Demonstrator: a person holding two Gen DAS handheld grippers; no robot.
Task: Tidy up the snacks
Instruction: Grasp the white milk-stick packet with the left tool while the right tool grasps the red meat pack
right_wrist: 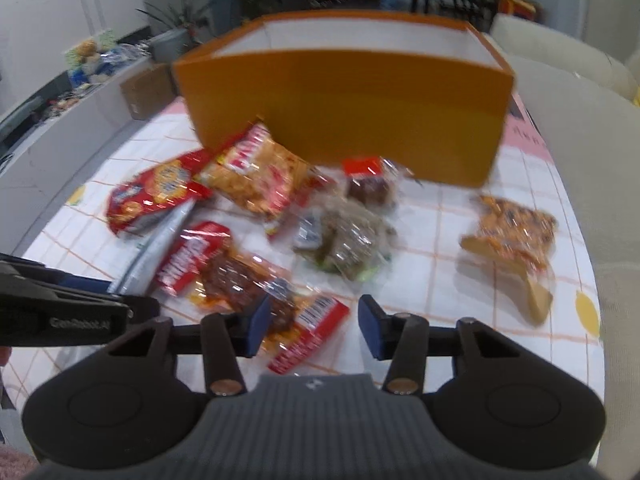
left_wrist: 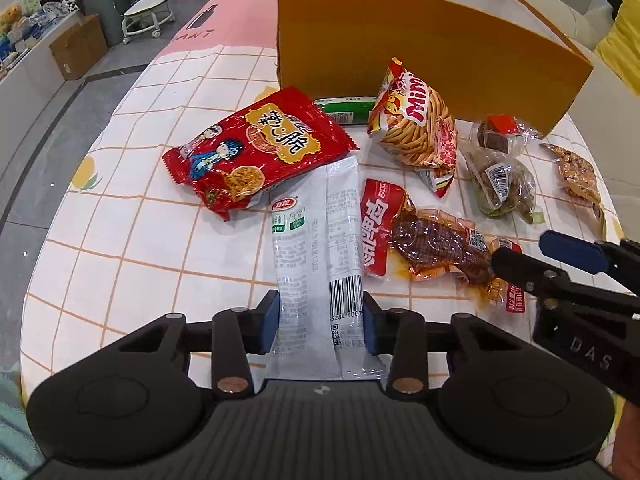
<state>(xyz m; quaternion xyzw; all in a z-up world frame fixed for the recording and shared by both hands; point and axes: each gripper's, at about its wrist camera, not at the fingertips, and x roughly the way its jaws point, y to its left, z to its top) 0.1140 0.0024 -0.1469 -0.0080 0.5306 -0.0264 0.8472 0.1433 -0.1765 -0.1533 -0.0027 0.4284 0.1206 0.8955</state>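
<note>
My left gripper (left_wrist: 320, 322) straddles the near end of a long white snack packet (left_wrist: 316, 248) on the table, its blue pads touching the packet's two edges. My right gripper (right_wrist: 312, 330) is open, above the near end of a red packet of braised meat (right_wrist: 248, 284); this packet also shows in the left wrist view (left_wrist: 432, 240), where the right gripper (left_wrist: 540, 256) comes in from the right. An orange box (left_wrist: 400, 52) stands open at the back, also in the right wrist view (right_wrist: 352, 120).
Other snacks lie before the box: a red cracker bag (left_wrist: 256, 148), a Mimi stick-snack bag (left_wrist: 416, 124), a green packet (left_wrist: 344, 110), clear bags of dark sweets (left_wrist: 500, 168) and a nut-brittle pack (right_wrist: 516, 240). The table edge (left_wrist: 72, 208) curves on the left. A pale sofa (right_wrist: 580, 128) is at right.
</note>
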